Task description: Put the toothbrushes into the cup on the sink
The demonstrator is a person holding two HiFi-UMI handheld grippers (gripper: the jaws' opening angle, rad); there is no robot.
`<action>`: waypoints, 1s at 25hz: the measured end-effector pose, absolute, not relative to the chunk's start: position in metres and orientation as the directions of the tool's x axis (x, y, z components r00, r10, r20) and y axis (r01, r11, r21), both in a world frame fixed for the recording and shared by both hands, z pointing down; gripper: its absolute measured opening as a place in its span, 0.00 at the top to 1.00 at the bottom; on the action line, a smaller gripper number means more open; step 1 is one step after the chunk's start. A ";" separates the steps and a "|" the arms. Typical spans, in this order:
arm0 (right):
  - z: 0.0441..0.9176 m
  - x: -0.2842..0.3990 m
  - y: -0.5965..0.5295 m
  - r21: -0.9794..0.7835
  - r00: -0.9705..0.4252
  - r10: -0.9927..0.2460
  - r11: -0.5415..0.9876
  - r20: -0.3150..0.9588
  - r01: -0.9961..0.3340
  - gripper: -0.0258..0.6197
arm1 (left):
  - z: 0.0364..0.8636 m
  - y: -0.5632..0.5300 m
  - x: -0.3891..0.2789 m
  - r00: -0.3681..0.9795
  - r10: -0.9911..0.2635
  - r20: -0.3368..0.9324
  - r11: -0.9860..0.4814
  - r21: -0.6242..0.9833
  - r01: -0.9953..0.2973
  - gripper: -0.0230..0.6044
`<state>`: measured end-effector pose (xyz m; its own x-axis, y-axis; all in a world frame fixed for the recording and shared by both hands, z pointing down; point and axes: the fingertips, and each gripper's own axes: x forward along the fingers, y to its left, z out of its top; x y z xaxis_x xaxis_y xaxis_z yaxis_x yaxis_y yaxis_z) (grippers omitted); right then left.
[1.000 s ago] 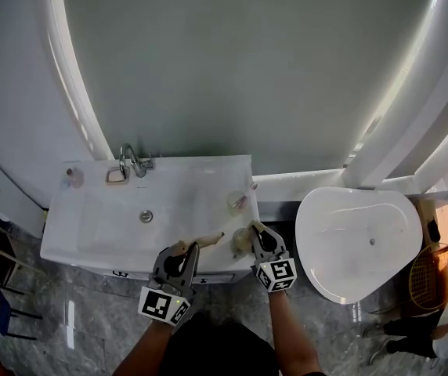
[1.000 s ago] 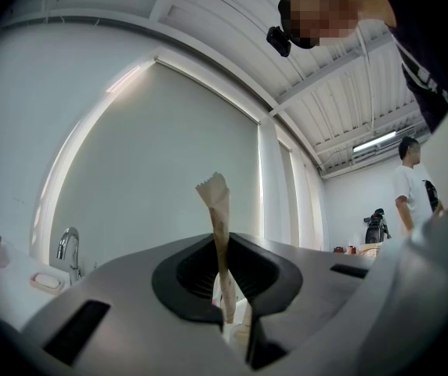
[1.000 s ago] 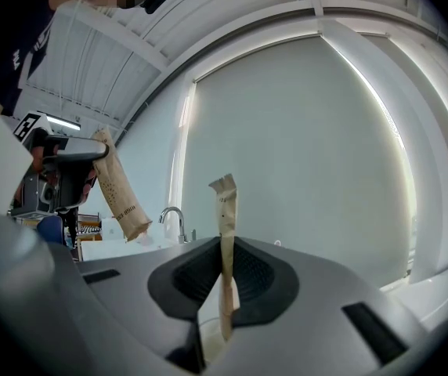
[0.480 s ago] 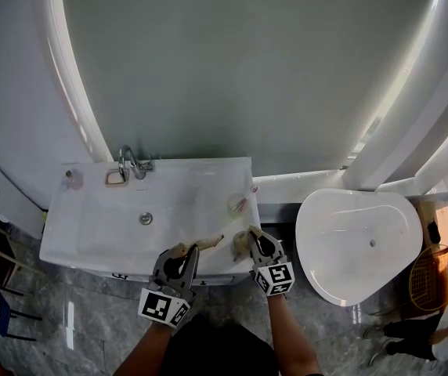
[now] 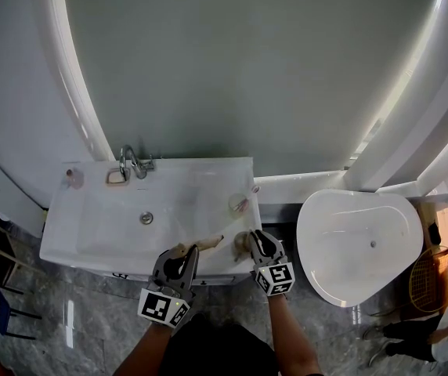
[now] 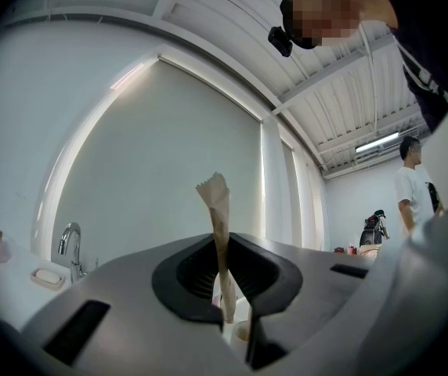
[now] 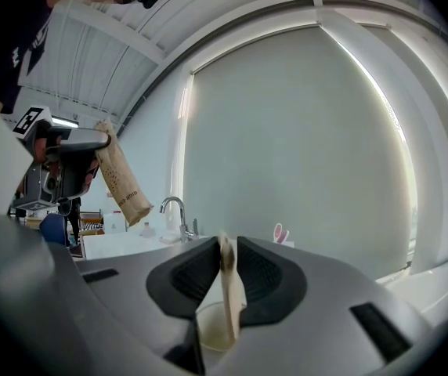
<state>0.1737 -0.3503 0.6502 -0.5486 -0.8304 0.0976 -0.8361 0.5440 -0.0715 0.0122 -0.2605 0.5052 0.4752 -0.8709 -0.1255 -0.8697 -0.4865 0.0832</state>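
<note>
Toothbrush (image 6: 218, 225), paper-sleeved, is pinched tight in my left gripper (image 5: 190, 249) above the sink's (image 5: 79, 245) front edge, my right gripper (image 5: 254, 237) nipping what may be a second toothbrush (image 7: 228, 304) over the cup (image 5: 242, 243); either could slip floorward if my pinch eases.

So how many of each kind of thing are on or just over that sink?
Paper-wrapped toothbrushes: 2
Cups: 2
Faucet: 1
Soap dish: 1
Small pink bottle: 1
Total: 7
</note>
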 end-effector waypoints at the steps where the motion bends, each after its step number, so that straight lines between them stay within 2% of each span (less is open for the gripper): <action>1: 0.650 0.174 -0.351 -0.071 -0.550 -0.830 0.545 0.097 -0.835 0.86 | 0.506 -0.261 0.012 0.475 -0.871 -0.126 -0.486 0.084 -0.870 0.89; 4: 0.646 0.175 -0.351 -0.069 -0.553 -0.828 0.549 0.090 -0.833 0.71 | 0.505 -0.260 0.013 0.475 -0.870 -0.128 -0.487 0.086 -0.869 0.89; 9: 0.637 0.176 -0.348 -0.055 -0.560 -0.824 0.557 0.083 -0.829 0.63 | 0.503 -0.262 0.013 0.477 -0.870 -0.129 -0.489 0.089 -0.868 0.89; 25: 0.559 0.190 -0.301 0.020 -0.532 -0.846 0.532 -0.031 -0.847 0.61 | 0.497 -0.267 0.022 0.484 -0.863 -0.145 -0.499 0.106 -0.860 0.89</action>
<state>0.1903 -0.3014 0.5594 -0.5321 -0.8461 -0.0312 -0.8467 0.5318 0.0204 0.0218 -0.2669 0.4965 0.4836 -0.8632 -0.1447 -0.8598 -0.4995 0.1059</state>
